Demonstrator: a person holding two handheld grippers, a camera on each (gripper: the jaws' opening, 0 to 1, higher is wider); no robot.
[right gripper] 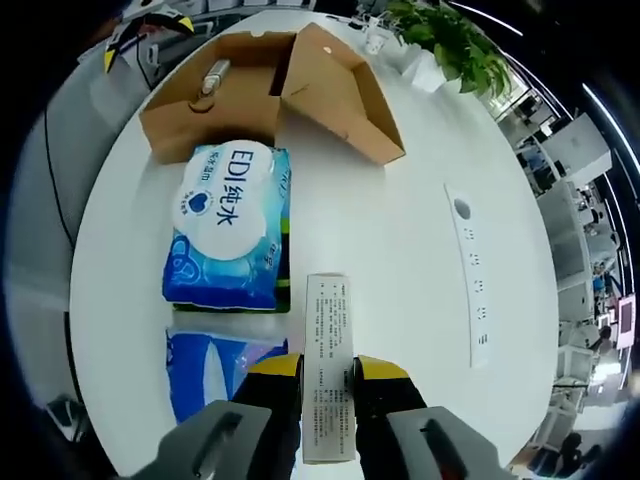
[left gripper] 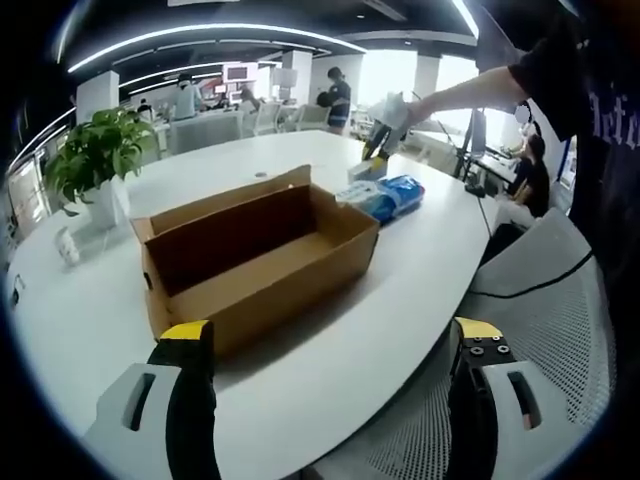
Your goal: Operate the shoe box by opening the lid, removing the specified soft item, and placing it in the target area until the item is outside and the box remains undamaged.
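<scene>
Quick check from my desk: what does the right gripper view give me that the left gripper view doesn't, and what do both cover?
Right gripper view: the printed face of the tissue pack, a second blue pack and a small white box between its tongs. Left gripper view: the open tongs, the mesh chair, people at desks behind. Both: the open shoe box, the plant, the white table.
</scene>
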